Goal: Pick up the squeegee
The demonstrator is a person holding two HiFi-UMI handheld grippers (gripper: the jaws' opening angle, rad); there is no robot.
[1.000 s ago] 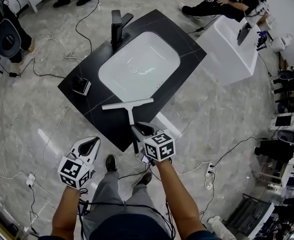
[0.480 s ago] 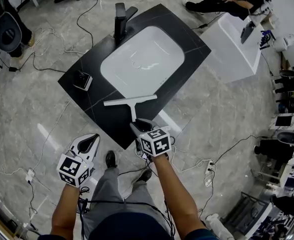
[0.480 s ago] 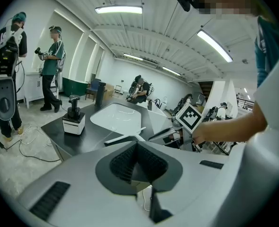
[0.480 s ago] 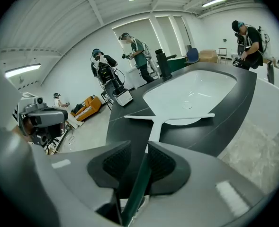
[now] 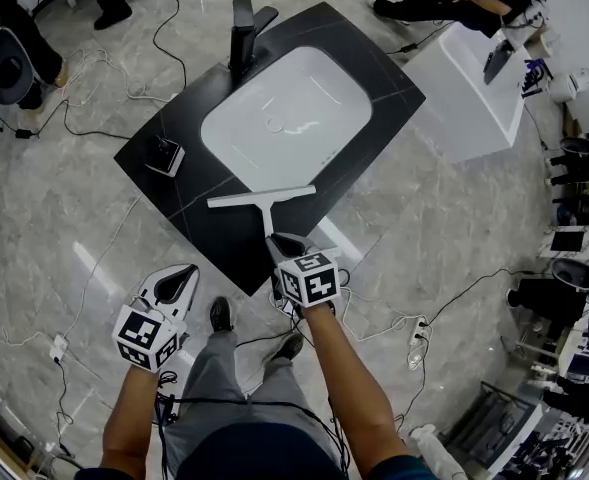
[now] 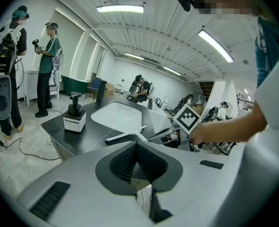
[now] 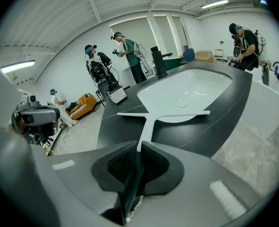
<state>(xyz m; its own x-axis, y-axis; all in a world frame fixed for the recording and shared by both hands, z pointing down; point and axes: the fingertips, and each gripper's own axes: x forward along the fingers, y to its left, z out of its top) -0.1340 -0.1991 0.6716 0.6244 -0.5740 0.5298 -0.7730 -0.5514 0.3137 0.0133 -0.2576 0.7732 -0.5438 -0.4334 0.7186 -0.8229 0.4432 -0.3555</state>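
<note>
1. Since the squeegee [image 5: 264, 203] lies flat on the black countertop [image 5: 189, 183], with its blade along the 6 o'clock rim of the white basin [image 5: 284, 118] and its handle pointing to 6 o'clock, the handle is the natural part to take.
2. The right gripper [image 5: 286, 246] meets it from 6 o'clock, tilted downward in line with the handle. Its jaws have just been closing, and they now pinch the handle between the pads, though the firmness of the grip is hard to judge.
3. The blade rests on the counter, so the lift seems not yet begun.
4. The left gripper [image 5: 179, 283] hangs at 8 o'clock of the right one, off the counter. Its pads are pressed together on nothing, and it is probably spare.
</note>
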